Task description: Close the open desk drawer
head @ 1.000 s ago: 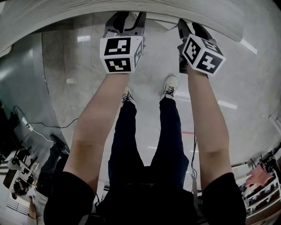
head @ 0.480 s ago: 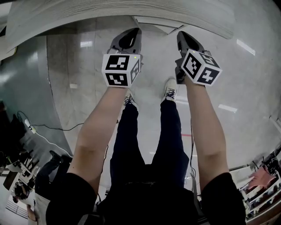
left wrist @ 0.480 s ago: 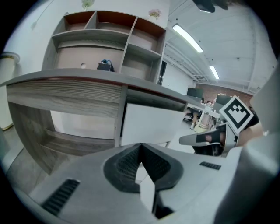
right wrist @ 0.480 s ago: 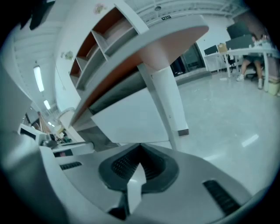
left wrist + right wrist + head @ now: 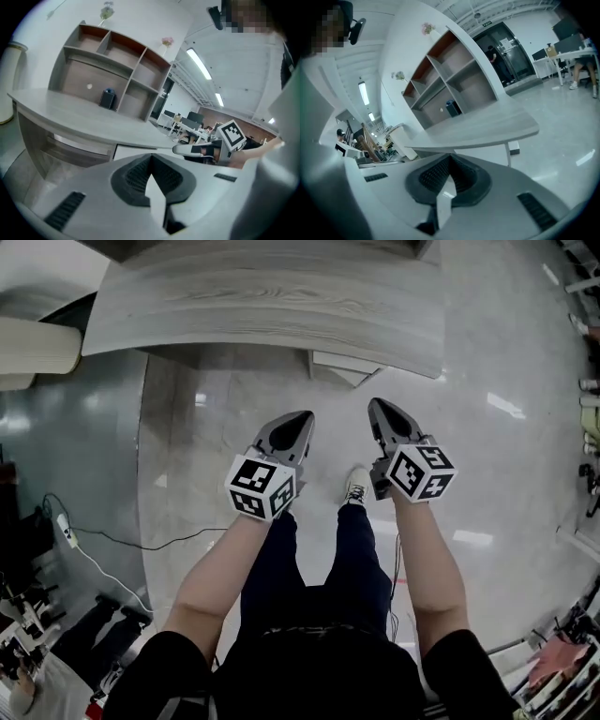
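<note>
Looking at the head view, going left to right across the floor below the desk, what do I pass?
black cable on the floor → left gripper, shut and empty → right gripper, shut and empty

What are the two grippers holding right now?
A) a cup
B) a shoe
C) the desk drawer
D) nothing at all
D: the left gripper and the right gripper each have their jaws shut together with nothing between them, and both hang in the air apart from the desk.
</note>
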The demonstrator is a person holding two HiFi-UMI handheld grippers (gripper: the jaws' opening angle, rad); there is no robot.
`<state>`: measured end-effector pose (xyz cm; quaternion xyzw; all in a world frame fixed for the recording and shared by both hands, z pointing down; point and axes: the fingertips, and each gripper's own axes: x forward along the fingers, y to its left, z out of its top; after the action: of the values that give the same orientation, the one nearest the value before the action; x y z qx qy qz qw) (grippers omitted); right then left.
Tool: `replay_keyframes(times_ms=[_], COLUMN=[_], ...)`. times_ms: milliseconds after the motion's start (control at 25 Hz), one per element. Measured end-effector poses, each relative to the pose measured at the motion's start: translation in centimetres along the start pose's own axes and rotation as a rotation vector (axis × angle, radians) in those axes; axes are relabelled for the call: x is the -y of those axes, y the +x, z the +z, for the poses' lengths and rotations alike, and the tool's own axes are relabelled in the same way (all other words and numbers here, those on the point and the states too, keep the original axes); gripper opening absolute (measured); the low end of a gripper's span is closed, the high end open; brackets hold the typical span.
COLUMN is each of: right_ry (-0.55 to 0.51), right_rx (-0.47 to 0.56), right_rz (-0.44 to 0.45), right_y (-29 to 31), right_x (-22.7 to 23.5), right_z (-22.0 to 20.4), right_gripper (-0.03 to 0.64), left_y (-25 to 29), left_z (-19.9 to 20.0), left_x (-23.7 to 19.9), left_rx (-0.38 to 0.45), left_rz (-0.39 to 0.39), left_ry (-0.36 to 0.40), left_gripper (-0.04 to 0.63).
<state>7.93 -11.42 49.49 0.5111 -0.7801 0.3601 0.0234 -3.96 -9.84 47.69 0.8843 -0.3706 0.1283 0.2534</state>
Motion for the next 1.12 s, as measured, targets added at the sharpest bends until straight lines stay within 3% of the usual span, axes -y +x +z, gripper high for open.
replay_keyframes(times_ms=[200, 600, 800, 1120], right_ry=[-0.086, -0.168, -0.186, -0.132], right_rx=[0.042, 0.060, 0.070, 0.098], right_rz=[0.089, 0.200, 0.237, 0.236], right_y=[-2.6, -9.2, -12.1, -14.2], right_x=[-5.4, -14.6, -16.8, -17.2], right_z=[3.7, 5.6, 5.6, 5.4], right_gripper=[0.017, 0.017, 0.017, 0.017], left_y=[-3.6, -11.1, -13.0, -12.8], left_z=[4.3, 7.8, 9.2, 9.3], left_x=[2.3, 7.4, 8.5, 9.6], left_rx=[0.056, 0.050, 0.057, 0.058], left_rz=[-0.052, -0.192, -0.226, -0.263], left_ry=[0.032, 0.037, 0.049, 0.053], left_gripper=[0.011, 0.009, 0.009, 0.009])
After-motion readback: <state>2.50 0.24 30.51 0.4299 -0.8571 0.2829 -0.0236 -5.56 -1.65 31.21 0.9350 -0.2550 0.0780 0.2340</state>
